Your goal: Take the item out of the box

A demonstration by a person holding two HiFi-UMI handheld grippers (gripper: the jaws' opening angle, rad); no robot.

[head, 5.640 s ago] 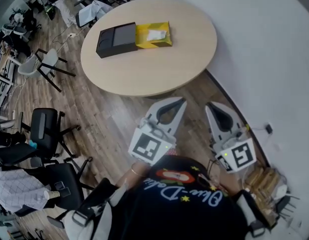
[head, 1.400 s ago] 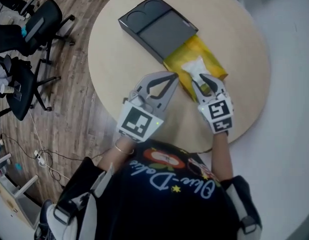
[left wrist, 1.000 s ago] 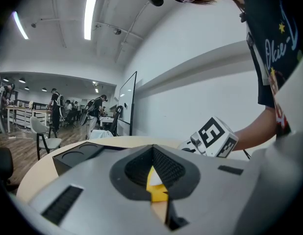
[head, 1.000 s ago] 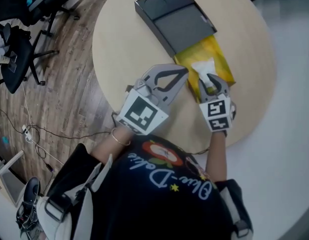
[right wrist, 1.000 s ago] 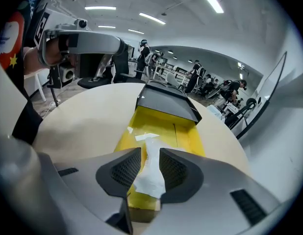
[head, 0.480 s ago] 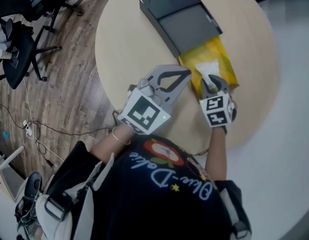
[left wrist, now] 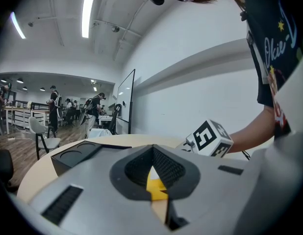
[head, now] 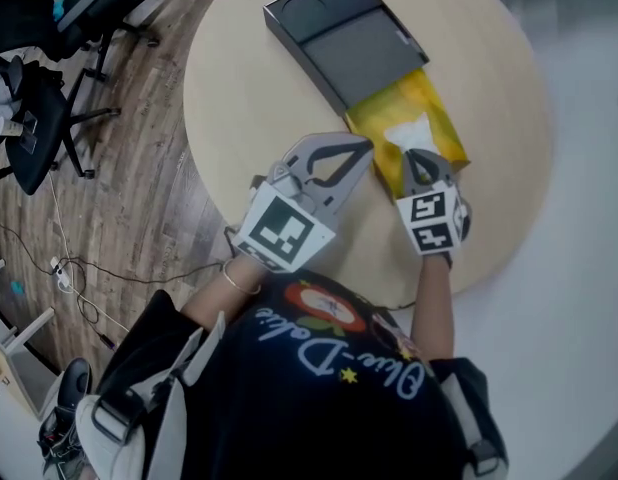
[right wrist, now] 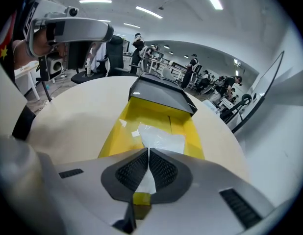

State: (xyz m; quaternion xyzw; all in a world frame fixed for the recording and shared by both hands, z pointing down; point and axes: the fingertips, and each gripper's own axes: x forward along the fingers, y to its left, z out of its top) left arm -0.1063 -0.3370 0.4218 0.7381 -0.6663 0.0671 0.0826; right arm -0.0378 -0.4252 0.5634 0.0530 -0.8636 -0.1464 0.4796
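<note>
Moved from above floor [head: 139, 168] to over tabletop [head: 259, 118] since some seconds ago, right tool [head: 421, 160] pinching edge of white packet [head: 409, 135] in yellow tray [head: 374, 128] of black box [head: 339, 33], left tool [head: 365, 142] pressed together, empty, just beside tray.

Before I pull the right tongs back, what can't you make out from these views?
- Contents of the white packet: opaque wrapping in every view.
- How deep the right tongs bite it: their own body covers the packet's near edge in the right gripper and head views.
- Inside the dark sleeve: its top covers it.
- The yellow tray in the left gripper view: the left tongs block all but a sliver.
</note>
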